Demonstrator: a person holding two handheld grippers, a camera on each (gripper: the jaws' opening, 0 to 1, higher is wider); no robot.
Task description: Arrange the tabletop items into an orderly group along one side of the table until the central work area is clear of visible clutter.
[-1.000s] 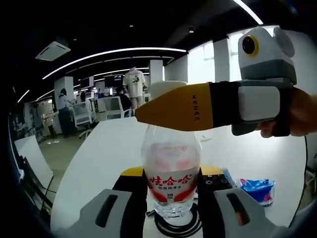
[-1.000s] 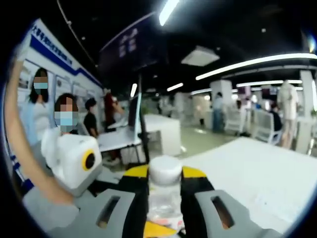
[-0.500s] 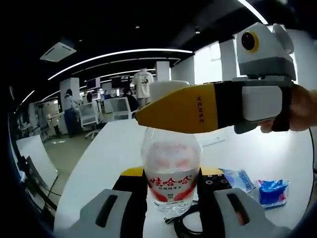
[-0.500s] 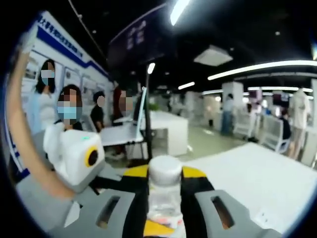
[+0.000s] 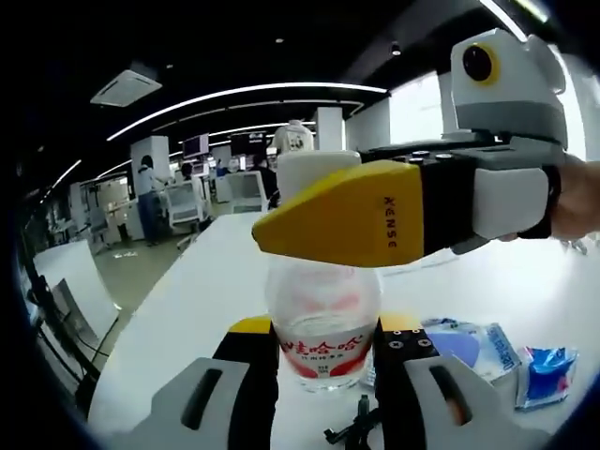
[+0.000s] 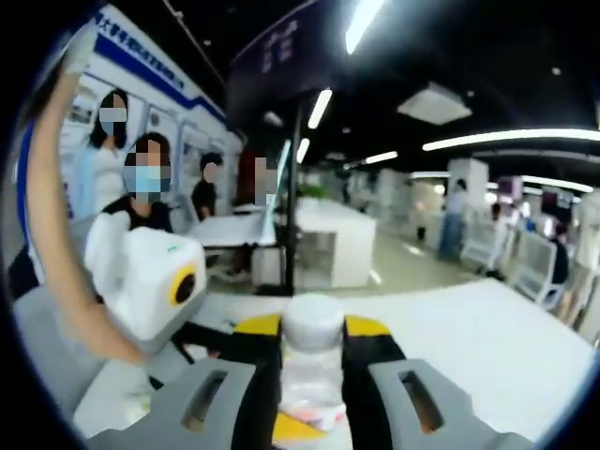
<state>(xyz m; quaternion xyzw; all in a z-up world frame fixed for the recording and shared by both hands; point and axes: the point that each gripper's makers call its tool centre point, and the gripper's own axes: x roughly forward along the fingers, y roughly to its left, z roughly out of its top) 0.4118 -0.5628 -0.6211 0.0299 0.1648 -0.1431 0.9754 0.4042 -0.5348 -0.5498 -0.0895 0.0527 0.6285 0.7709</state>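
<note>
A clear water bottle [image 5: 323, 319] with a red and white label stands upright between the jaws of my left gripper [image 5: 323, 375], which is shut on its lower body. My right gripper [image 5: 291, 211] comes in from the right, its yellow finger [image 5: 356, 220] lying across the bottle's neck just under the white cap [image 5: 317, 173]. In the right gripper view the same cap [image 6: 312, 323] sits pinched between the jaws of my right gripper [image 6: 312, 375], shut on the bottle's top. The bottle's base hangs a little above the white table [image 5: 197, 309].
Blue and clear plastic packets [image 5: 469, 342] and a small blue wrapper [image 5: 548, 366] lie on the table to the right. A black cable [image 5: 352, 431] lies under the bottle. A person's arm [image 6: 56, 234] reaches in at the left. Desks, chairs and people stand in the background.
Both grippers keep their hold on the bottle. The bottle has come up off the black cable coil, and the views have shifted as the hands moved.
</note>
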